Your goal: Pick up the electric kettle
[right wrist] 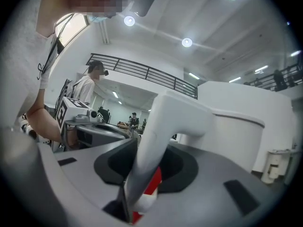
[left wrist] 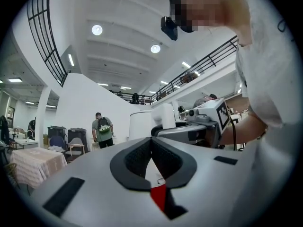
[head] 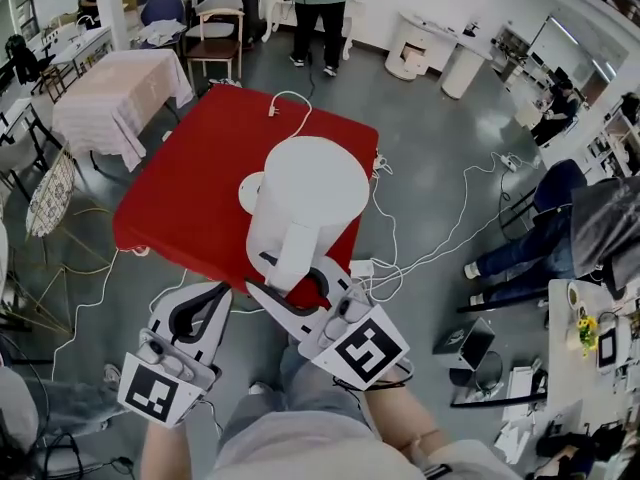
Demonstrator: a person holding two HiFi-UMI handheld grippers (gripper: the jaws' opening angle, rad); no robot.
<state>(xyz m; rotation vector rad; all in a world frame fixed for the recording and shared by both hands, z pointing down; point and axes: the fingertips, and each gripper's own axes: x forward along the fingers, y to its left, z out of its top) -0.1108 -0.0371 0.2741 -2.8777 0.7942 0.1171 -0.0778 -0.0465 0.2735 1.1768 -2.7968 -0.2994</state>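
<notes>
Kettle: the white cylindrical plastic electric kettle point(head: 305, 193) looms above the near half of the red cloth-covered table point(head: 190, 178), close to its near corner, and by the look of it it's up off the surface.
Base: a round white power base point(head: 250, 190) peeks out at the kettle's left side, sitting on the cloth. The body seems to have parted from it, though the overlap hides the gap.
Right gripper: the right gripper point(head: 297, 273) has its jaws clamped either side of the kettle's white handle point(right wrist: 165, 126), low on the grip. Taking the handle keeps the pads off the wide, smooth body.
Left gripper: the left gripper point(head: 200, 313) hangs beside it off the table's near edge, jaw tips together with nothing between them. It has no job here, so it's kept out of the way.
Cable: a white cord with plug point(head: 285, 103) trails toward the far corner.
Progress: the pick-up looks essentially done.
Risk: a one-sided hold on the handle could let the kettle tip forward.
</notes>
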